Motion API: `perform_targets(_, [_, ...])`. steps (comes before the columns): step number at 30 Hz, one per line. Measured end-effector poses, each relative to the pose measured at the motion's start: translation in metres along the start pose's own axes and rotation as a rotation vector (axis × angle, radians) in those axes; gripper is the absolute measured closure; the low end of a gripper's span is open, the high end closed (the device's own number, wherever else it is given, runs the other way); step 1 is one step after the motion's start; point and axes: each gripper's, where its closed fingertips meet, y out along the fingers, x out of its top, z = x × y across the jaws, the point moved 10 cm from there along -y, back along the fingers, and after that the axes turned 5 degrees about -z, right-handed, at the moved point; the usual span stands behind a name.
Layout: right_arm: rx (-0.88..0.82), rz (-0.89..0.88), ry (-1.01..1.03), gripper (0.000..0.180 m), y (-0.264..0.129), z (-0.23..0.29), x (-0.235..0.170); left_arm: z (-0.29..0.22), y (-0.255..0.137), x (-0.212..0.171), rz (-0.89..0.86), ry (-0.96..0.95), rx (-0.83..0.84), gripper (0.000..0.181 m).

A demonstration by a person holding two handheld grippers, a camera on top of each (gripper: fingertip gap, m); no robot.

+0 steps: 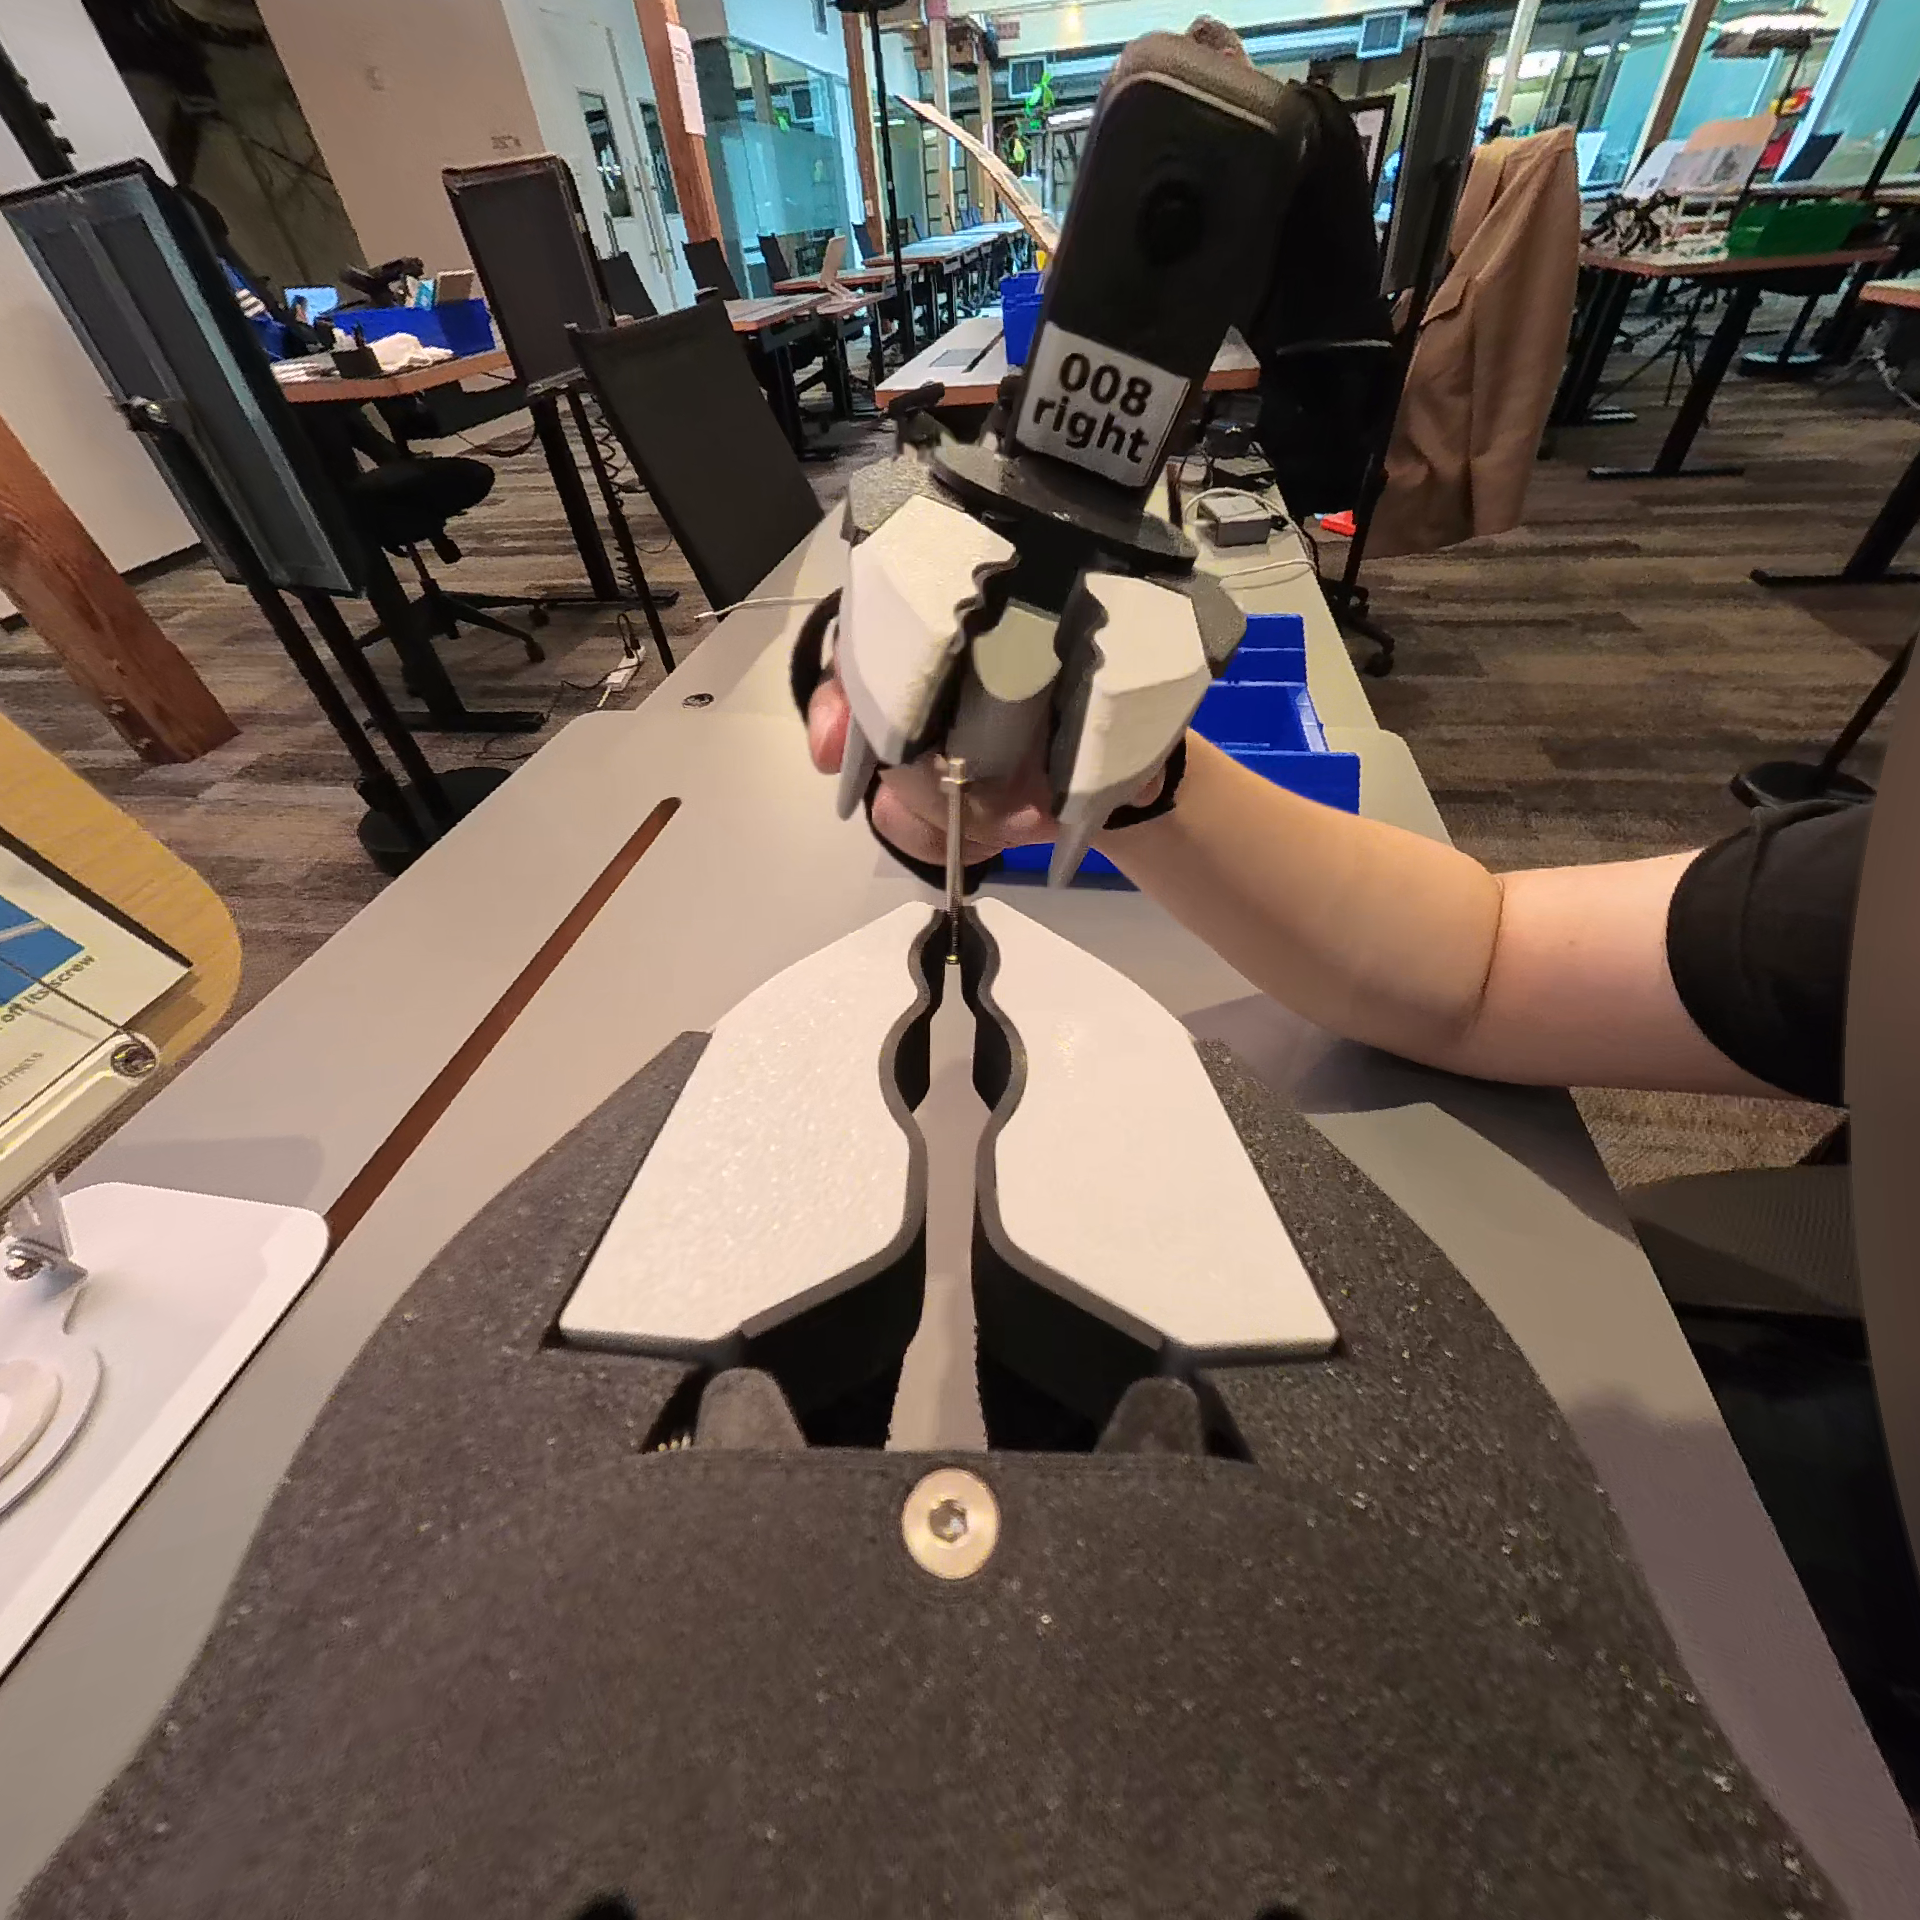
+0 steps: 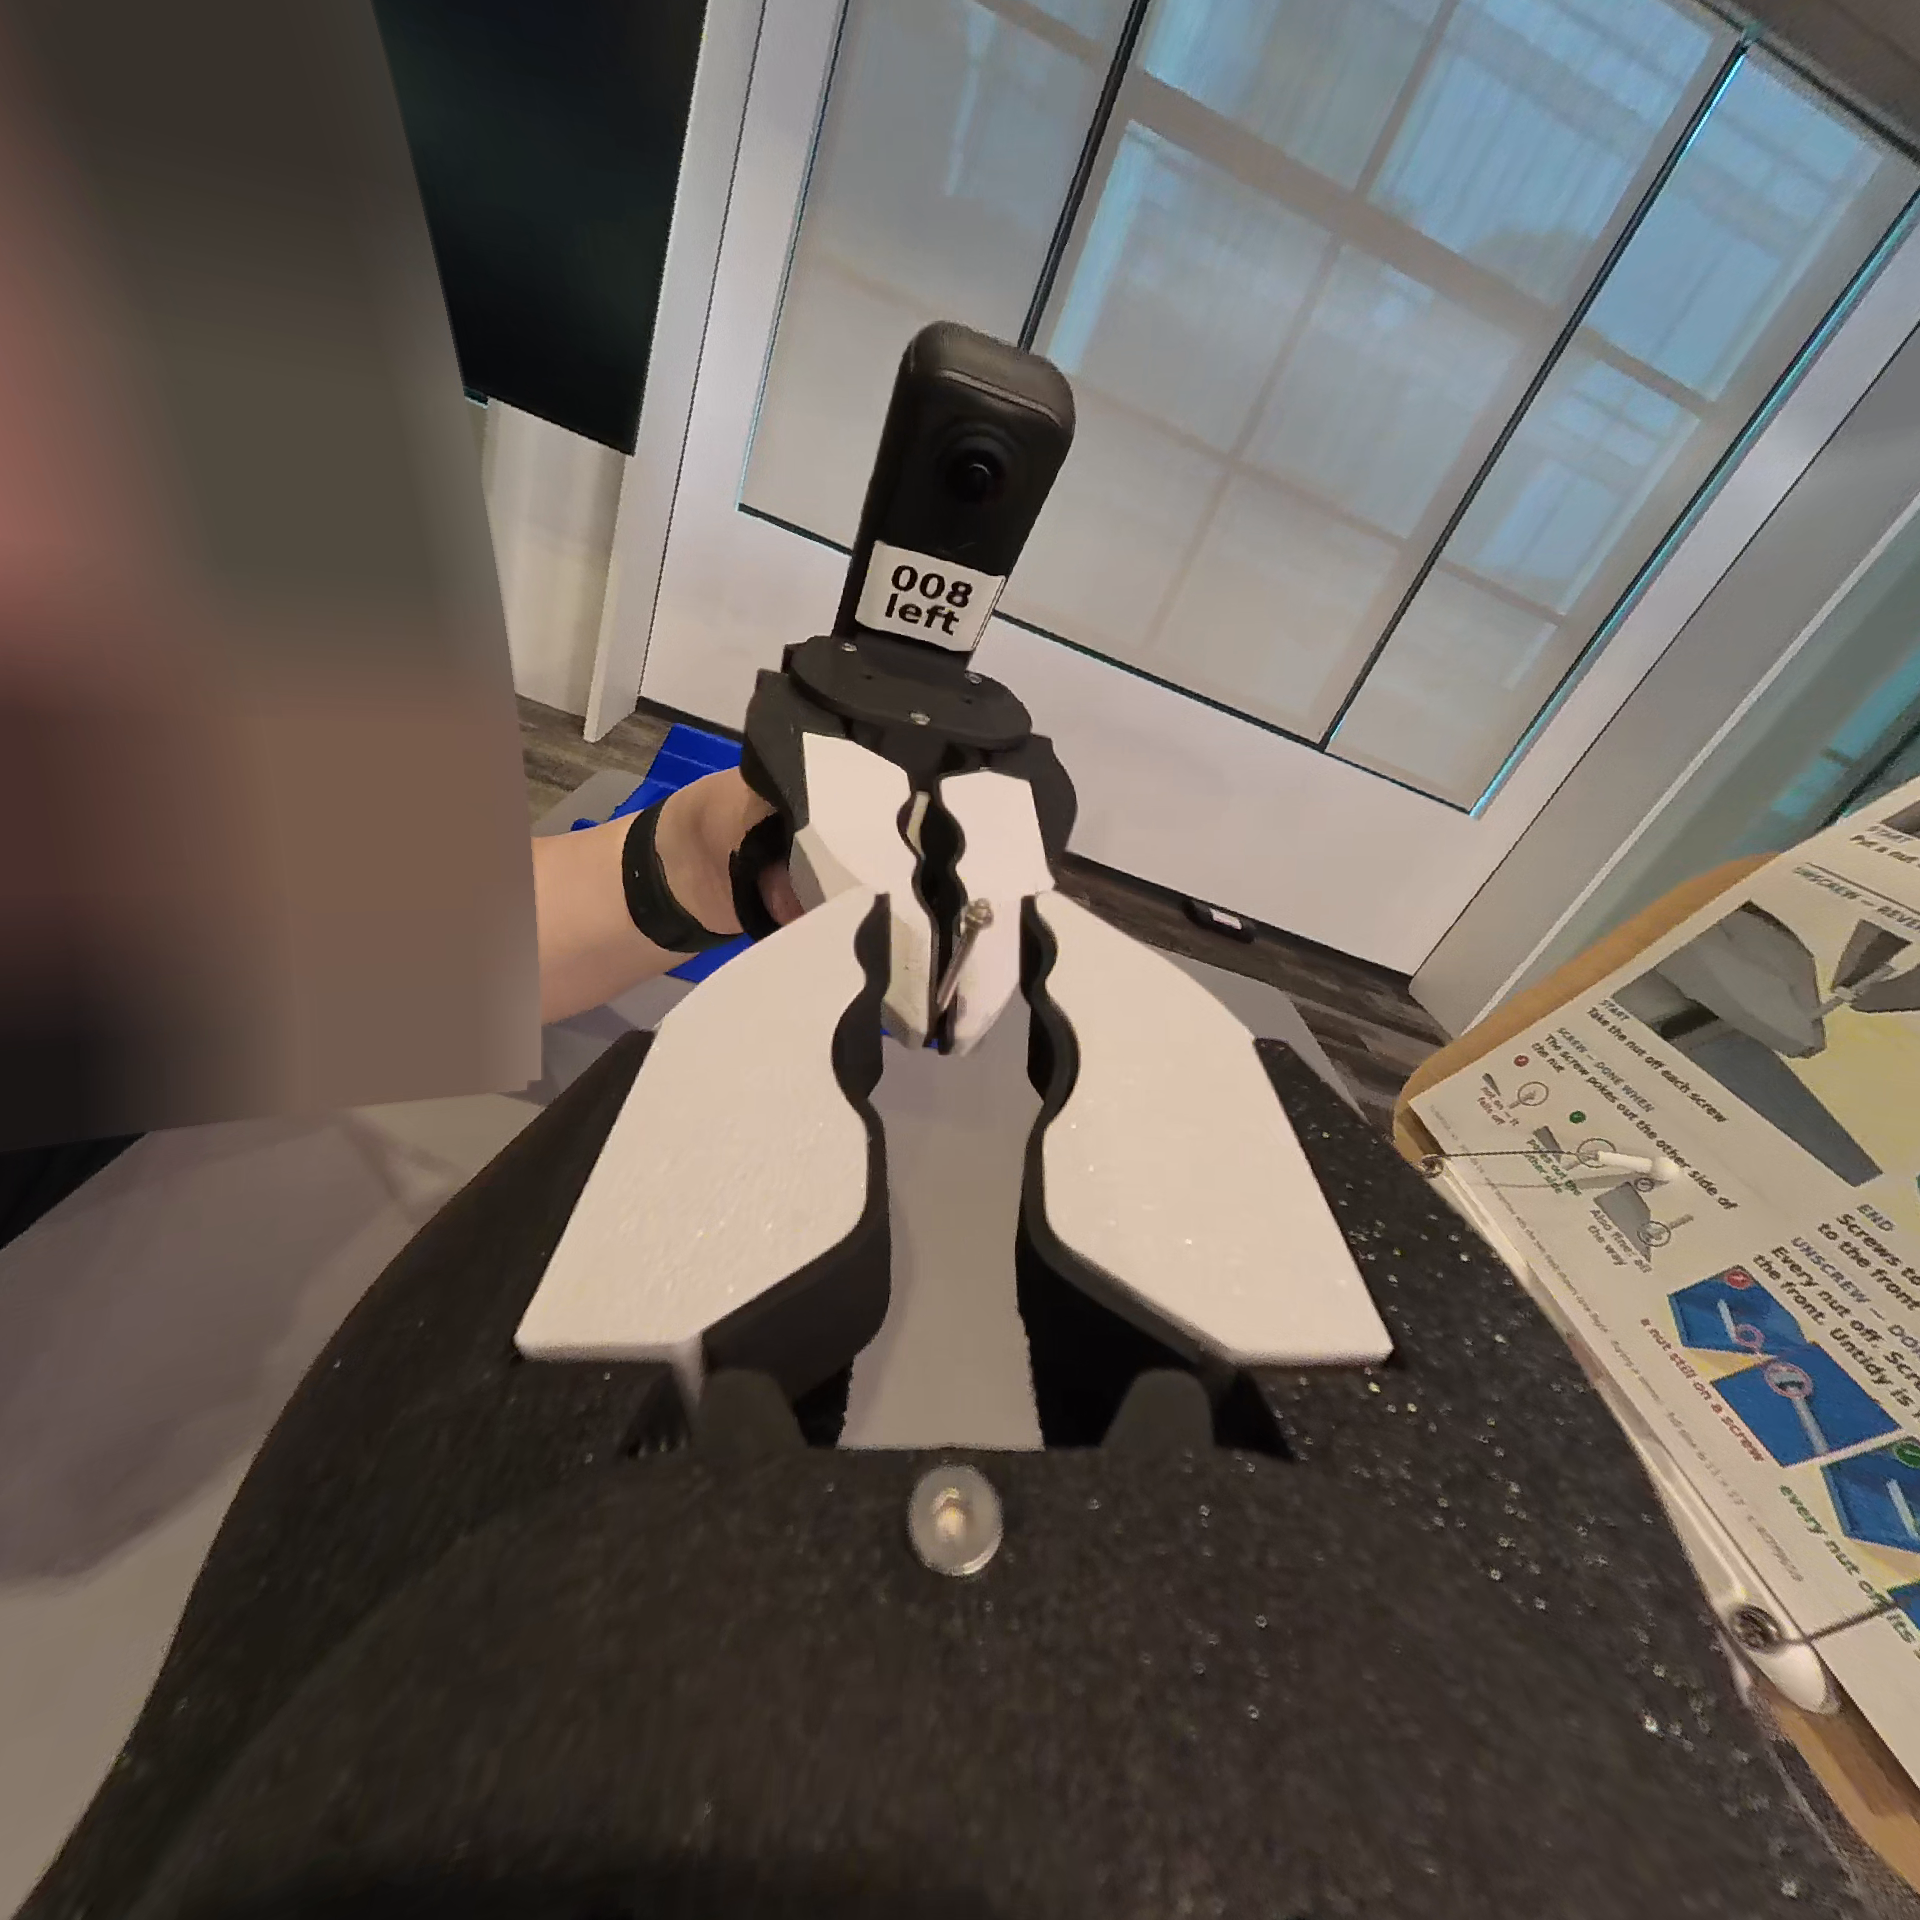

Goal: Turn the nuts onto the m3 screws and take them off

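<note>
Left tongs (image 1: 954, 925) pinch screw (image 1: 953, 826) upright, seemingly head-up; right tongs (image 2: 951, 914) parted.

I can't make out a nut on the screw (image 1: 954, 831); its lower end vanishes between my left gripper (image 1: 954, 925) tips. A blur covers the left part of the right wrist view. The instruction sheet (image 2: 1704, 1195) runs off the right edge.

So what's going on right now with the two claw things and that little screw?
Left gripper shut on screw. Right gripper open, its fingers either side of the screw head. Nut too small to confirm. Nothing blocking.
</note>
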Motion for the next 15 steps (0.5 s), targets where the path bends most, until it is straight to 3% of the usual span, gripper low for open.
perform_targets(6, [0.015,0.038,-0.006,0.156,0.0003,0.0020,0.0003,0.0016,-0.0011,-0.0002,0.002,0.000,0.014,0.179])
perform_targets(8, [0.039,0.023,0.008,0.165,-0.0029,0.0018,0.0015,0.0027,-0.0028,0.0002,-0.003,-0.006,0.017,0.179])
perform_targets(15, [0.010,0.016,0.000,0.157,0.0028,0.0015,-0.0013,0.0001,0.0020,-0.0014,0.009,-0.002,0.001,0.179])
